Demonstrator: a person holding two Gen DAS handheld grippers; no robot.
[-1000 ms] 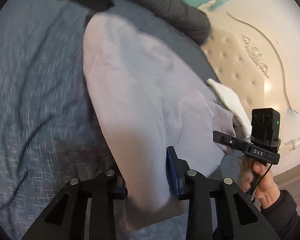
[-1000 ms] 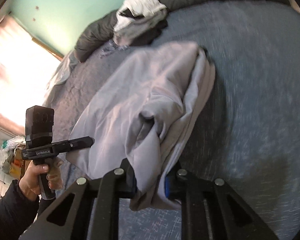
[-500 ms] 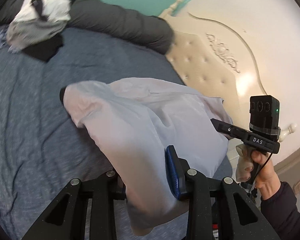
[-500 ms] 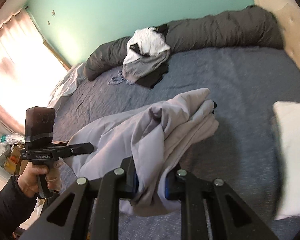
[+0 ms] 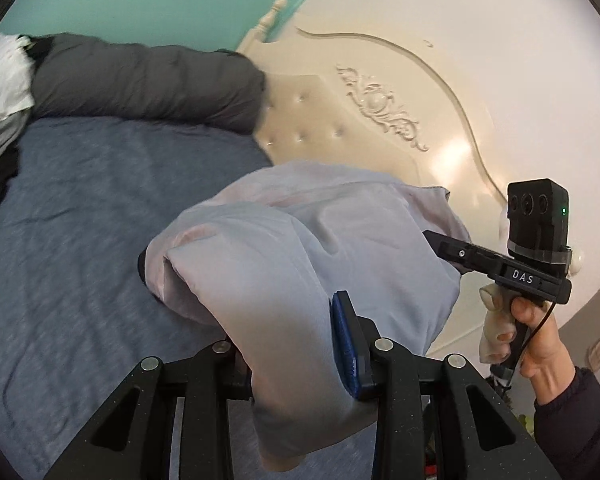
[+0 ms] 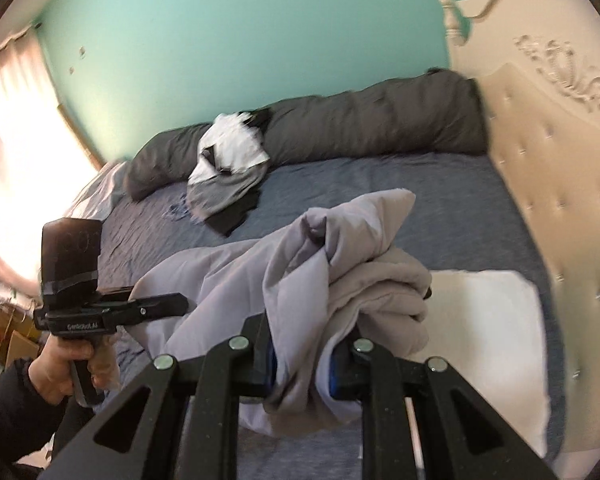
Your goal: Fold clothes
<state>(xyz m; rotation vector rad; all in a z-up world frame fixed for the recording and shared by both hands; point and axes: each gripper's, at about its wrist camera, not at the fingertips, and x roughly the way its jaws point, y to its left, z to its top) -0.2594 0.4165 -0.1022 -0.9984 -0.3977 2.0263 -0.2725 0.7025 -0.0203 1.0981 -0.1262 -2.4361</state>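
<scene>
A pale lilac-grey garment [image 5: 300, 256] hangs bunched in the air above the blue-grey bed [image 5: 80, 200], held between both grippers. My left gripper [image 5: 296, 352] is shut on one end of it, with cloth draped over its blue pads. In the right wrist view the same garment [image 6: 312, 272] is lumped and folded over itself, and my right gripper [image 6: 302, 364] is shut on its other end. Each view also shows the other gripper: the right gripper [image 5: 452, 254] at the right, the left gripper [image 6: 168, 304] at the left, each in a person's hand.
A long dark grey bolster [image 6: 364, 124] lies along the teal wall with a heap of white, grey and black clothes [image 6: 228, 168] against it. A cream tufted headboard [image 6: 552, 168] bounds the bed on the right. A white folded cloth [image 6: 488, 344] lies on the bed below the garment.
Both grippers have risen and lifted the garment off the bed. It lay spread on the cover before and now hangs bunched in the air. The views have tilted up towards the wall and headboard.
</scene>
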